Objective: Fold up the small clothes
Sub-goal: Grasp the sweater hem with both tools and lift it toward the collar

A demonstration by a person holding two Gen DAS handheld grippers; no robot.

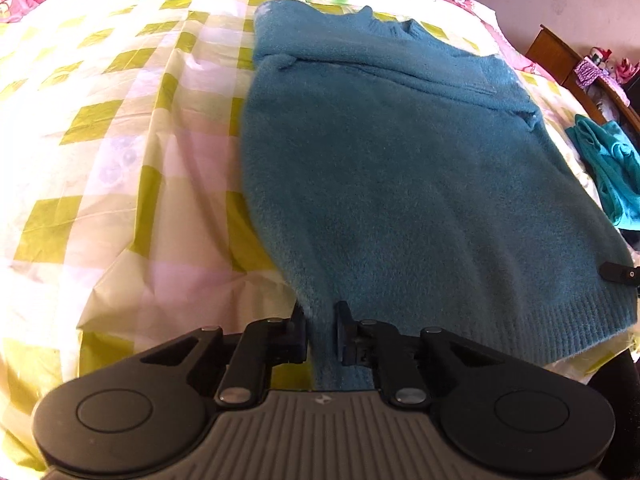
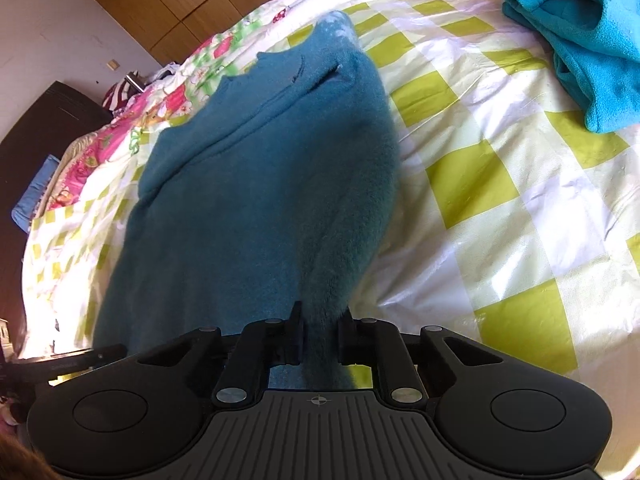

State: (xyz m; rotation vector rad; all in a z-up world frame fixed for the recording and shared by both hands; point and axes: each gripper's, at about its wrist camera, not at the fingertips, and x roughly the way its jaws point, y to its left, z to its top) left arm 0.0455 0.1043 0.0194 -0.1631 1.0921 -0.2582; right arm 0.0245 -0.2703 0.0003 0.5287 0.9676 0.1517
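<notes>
On bed: both tongs pinching sweater hem.

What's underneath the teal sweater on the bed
The sweater lies on a yellow-and-white checked sheet, which shows all around it. Anything between them is covered. Both grippers pinch its near hem.

No readable text anywhere that I can see. Only marks: a small pale logo on the left gripper housing and a crosshair symbol on the right gripper housing. Neither legible as letters.
</notes>
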